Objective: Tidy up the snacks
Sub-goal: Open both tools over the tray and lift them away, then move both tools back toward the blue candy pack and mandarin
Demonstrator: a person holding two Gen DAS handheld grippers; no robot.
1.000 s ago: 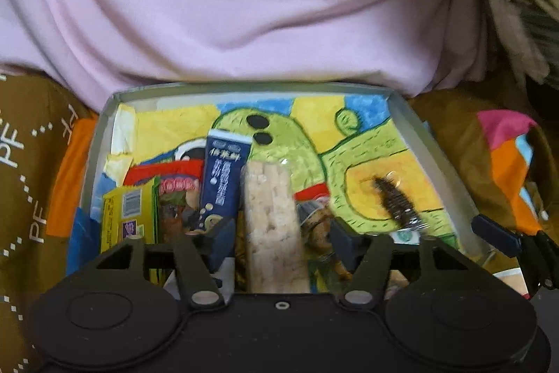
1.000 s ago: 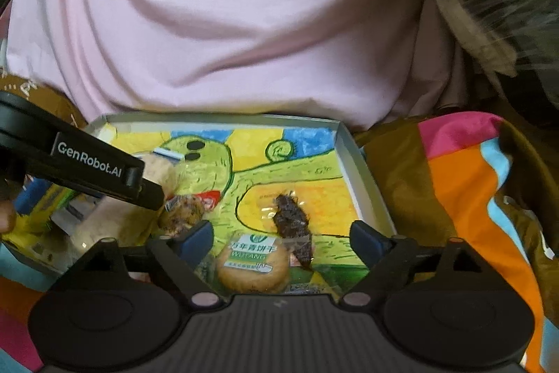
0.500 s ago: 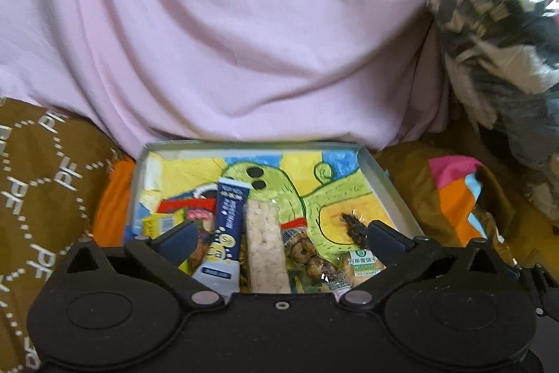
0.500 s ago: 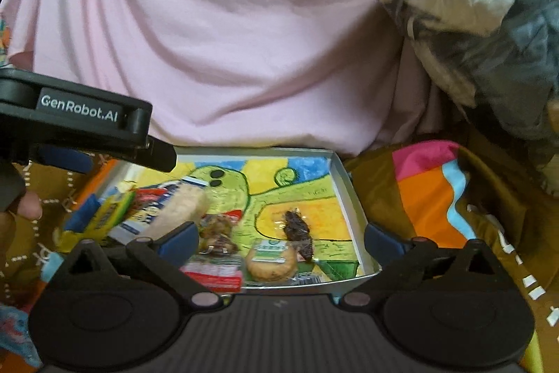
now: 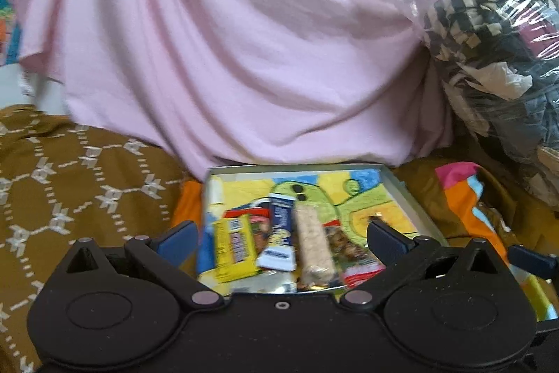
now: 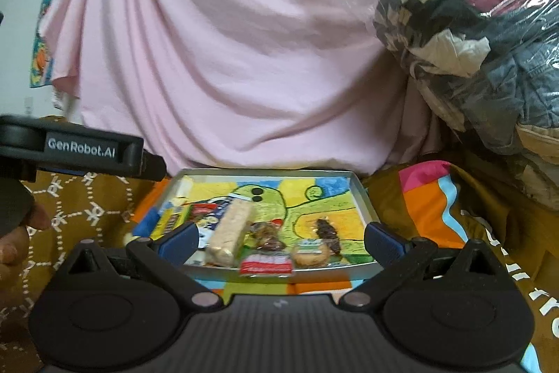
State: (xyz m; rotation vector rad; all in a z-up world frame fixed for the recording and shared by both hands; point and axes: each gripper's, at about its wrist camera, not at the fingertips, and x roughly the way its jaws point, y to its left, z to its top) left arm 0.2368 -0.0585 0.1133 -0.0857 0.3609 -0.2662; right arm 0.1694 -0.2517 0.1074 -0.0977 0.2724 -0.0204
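Note:
A shallow grey tray (image 5: 408, 194) (image 6: 363, 198) with a bright cartoon picture on its floor lies on the bedspread. Snacks lie in it: a yellow packet (image 5: 234, 247), a blue-and-white milk carton (image 5: 279, 233), a pale rice-crisp bar (image 5: 312, 243) (image 6: 230, 231), a brown nut packet (image 6: 267, 235), a red-and-white packet (image 6: 266, 264), a round biscuit (image 6: 311, 252) and a dark dried piece (image 6: 328, 235). My left gripper (image 5: 281, 238) hangs wide open in front of the tray, nothing between its fingers. My right gripper (image 6: 279, 238) is open too, back from the tray's near edge.
A pink sheet (image 5: 244, 58) drapes behind the tray. A clear plastic bag of clothes (image 6: 471, 34) is piled at the right. The brown patterned bedspread (image 5: 70, 180) spreads left, a colourful cloth (image 6: 429, 198) right. The left gripper's body (image 6: 80, 149) and a hand (image 6: 14, 240) show at the right view's left edge.
Both grippers have pulled back and up from the tray and opened wider. The left one, which stood around the rice-crisp bar, has left it lying in the tray.

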